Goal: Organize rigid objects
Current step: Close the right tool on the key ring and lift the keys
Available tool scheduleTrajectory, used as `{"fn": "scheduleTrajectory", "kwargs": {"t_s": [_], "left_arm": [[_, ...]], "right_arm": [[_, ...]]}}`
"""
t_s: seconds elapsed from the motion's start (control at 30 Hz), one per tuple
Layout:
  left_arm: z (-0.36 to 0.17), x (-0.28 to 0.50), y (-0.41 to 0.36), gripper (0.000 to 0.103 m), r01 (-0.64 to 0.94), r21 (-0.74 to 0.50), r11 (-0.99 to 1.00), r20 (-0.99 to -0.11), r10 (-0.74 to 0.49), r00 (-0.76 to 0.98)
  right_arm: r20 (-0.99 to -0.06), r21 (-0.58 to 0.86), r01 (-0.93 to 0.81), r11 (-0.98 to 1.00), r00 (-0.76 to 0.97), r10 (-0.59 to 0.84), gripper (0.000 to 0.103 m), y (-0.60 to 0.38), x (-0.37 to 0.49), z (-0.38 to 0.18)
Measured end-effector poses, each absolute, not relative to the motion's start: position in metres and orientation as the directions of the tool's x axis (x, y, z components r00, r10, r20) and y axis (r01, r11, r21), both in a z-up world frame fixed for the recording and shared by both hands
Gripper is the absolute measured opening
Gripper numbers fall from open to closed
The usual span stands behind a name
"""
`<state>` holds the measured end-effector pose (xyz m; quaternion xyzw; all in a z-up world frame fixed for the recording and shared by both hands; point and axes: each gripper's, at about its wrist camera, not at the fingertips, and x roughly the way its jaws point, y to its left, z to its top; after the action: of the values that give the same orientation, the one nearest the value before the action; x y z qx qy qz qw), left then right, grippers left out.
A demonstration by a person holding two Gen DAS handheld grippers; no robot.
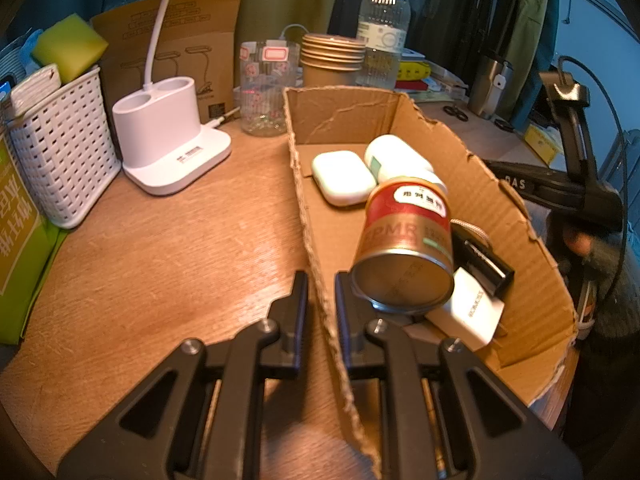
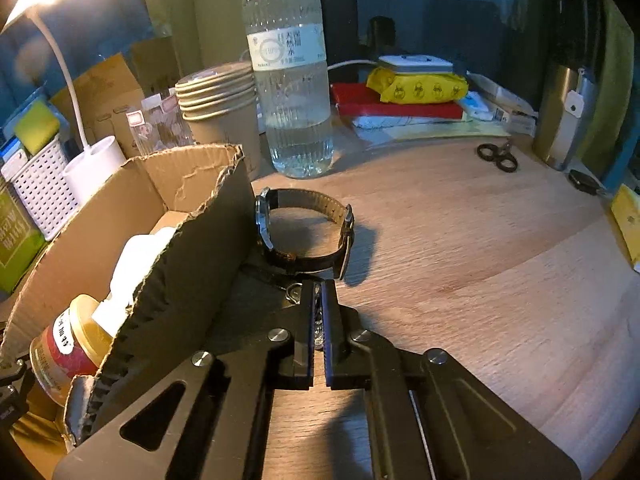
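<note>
In the left wrist view, the left tool [image 1: 321,280] is closed down on the near side wall of a torn cardboard box [image 1: 308,216], one finger outside the wall and one inside, pinching the cardboard. The box lies on the wooden counter [image 1: 160,248]. Inside it, at about 12 o'clock from the tool, sit a white earbud case [image 1: 342,176] and a white bottle [image 1: 396,158] lying on its side. Nearer, at 1 o'clock, a red and gold can [image 1: 406,248] lies tilted, its base towards the camera. Just beyond it at 2 o'clock are a black oblong item [image 1: 486,262] and a white adapter [image 1: 470,310], both partly hidden by the can. At 10 o'clock stands a white woven basket [image 1: 60,160] holding a yellow sponge [image 1: 68,46] and folded cloths, with a white lamp base [image 1: 172,144] beside it.

In the right wrist view, the right tool [image 2: 318,292] is nearly closed on something small and metallic between its fingers; what it is cannot be made out. A wristwatch [image 2: 304,232] stands on edge on the counter at 12 o'clock, just beside the box's outer wall [image 2: 192,256]. The box wall hides most of the contents; only the can [image 2: 68,344] and white shapes show at 9 o'clock. A water bottle [image 2: 292,80] and stacked paper cups [image 2: 218,100] stand beyond.
</note>
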<state>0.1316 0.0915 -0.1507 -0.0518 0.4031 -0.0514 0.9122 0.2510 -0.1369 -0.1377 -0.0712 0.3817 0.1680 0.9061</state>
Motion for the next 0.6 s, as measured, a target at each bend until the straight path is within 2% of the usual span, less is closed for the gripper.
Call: {"fn": "scheduleTrajectory", "kwargs": {"t_s": [0.6], "left_arm": [[-0.1507, 0.1317, 0.0915, 0.014, 0.052, -0.136, 0.989, -0.730, -0.135, 0.670]], "right_arm": [[-0.689, 0.003, -0.359, 0.933, 0.675, 0.262, 0.003, -0.1431, 0.2407, -0.1266]]}}
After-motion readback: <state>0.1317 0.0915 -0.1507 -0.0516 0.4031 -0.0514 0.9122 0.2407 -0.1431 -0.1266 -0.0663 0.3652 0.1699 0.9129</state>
